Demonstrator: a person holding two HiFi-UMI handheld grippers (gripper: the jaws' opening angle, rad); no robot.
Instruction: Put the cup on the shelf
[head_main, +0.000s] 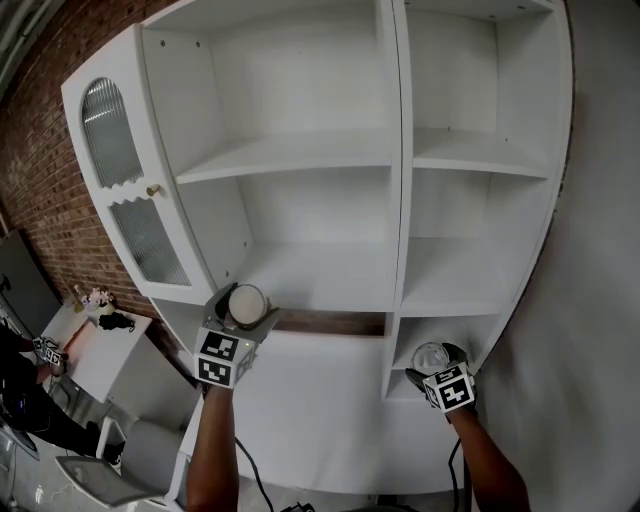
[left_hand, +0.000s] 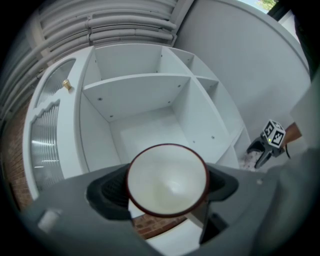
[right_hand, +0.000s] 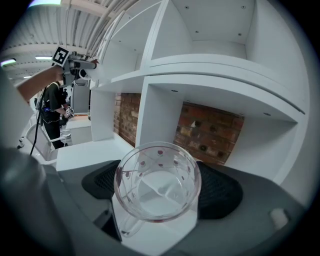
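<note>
My left gripper is shut on a white cup with a dark red rim, whose mouth faces the camera; both pads press its sides. It hangs in front of the wide lower-left bay of the white shelf unit. My right gripper is shut on a clear glass mug with small red flowers, its handle at the lower left. The mug is at the mouth of the small bottom-right compartment; the head view shows its rim.
The shelf unit's arched ribbed-glass door with a brass knob stands open at the left. A brick wall shows behind the lowest compartments. A white table and a person in black are at the far left.
</note>
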